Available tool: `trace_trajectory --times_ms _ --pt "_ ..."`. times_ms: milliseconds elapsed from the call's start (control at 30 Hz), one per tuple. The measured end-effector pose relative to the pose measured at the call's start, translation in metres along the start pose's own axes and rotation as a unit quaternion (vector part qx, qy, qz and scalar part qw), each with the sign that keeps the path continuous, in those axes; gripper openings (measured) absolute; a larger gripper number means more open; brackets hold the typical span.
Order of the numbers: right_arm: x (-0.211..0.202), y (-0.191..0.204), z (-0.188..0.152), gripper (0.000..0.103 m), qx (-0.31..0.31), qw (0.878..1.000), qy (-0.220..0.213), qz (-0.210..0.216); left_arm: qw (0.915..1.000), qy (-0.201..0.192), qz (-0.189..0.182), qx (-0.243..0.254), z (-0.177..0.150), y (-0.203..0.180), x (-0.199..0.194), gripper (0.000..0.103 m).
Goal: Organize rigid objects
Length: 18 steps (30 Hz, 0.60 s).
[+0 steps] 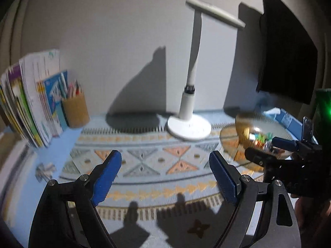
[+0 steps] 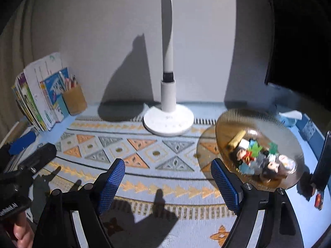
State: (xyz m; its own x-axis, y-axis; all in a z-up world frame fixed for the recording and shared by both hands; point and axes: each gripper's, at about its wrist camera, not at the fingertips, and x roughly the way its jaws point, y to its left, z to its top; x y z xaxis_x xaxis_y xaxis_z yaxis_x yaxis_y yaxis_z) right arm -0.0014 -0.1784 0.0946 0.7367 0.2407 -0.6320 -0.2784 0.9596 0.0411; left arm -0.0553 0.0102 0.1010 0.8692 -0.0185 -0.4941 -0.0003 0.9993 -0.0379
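Fingers [image 1: 107,177] of the left gripper [image 1: 165,177] and right gripper [image 2: 167,184] spread wide, empty, near the white lamp [image 2: 168,115]; toy-filled bowl [image 2: 258,150] beside it.

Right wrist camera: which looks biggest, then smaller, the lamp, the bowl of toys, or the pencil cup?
1. Lamp, by far the tallest.
2. Bowl of toys, wide, though it sits nearer the camera.
3. Pencil cup, smallest, but farther back.

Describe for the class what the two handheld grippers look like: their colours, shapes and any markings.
The left gripper and the right gripper match: black angular frames with silver round pivot bolts, each carrying two flat blue pads with a fine mesh-like texture. Seen from the right wrist camera, the left gripper's black body bears small white lettering, too blurred to read. No cables or sleeves show.
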Motion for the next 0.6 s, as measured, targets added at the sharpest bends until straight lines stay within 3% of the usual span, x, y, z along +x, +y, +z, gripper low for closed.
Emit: trace_trajectory --times_ms 267,467,600 --pt "0.022 -0.012 -0.017 0.084 0.005 1.000 -0.005 -0.011 0.9996 0.026 0.006 0.001 -0.025 -0.010 0.035 0.086" --pt "0.044 -0.020 -0.046 0.084 0.001 0.999 -0.015 -0.043 0.9986 0.052 0.014 0.001 -0.051 -0.022 0.065 0.086" --pt "0.047 -0.034 -0.050 0.084 0.022 0.999 -0.011 -0.031 0.9980 0.063 0.008 0.004 -0.055 -0.027 0.077 0.086"
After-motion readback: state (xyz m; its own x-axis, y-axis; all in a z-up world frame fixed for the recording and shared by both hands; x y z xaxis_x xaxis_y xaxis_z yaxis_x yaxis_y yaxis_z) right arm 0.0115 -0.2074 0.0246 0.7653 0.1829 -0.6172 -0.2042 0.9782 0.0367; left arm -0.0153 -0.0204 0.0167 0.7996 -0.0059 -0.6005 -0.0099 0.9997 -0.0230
